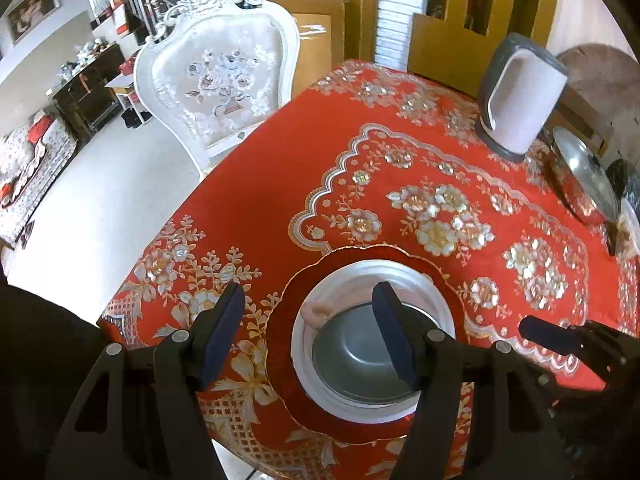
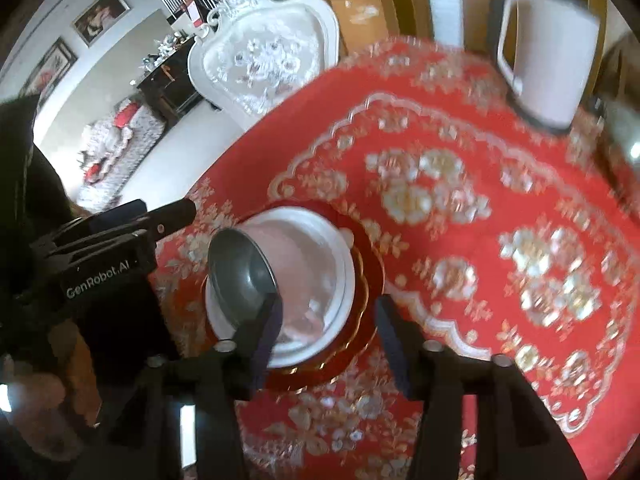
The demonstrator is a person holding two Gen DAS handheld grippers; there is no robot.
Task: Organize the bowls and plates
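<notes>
Left gripper jaws wide, empty, straddling metal bowl nested in white bowl on red plate. Right gripper jaws wide, empty; stack ahead-left of them.

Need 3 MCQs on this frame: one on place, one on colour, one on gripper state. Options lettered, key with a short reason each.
1. Where does the metal bowl sit?
A. inside the white bowl
B. beside the kettle
C. on the chair

2. What colour is the scalloped plate under the stack?
A. blue
B. red with a gold rim
C. plain white

3. How is the left gripper?
A. shut on the metal bowl
B. shut on nothing
C. open

Key: 1 A, the left wrist view shows it nested within the white rim. 2 B, a red surface and gold edge show around the white bowl. 3 C, its fingers stand wide apart above the stack.
</notes>
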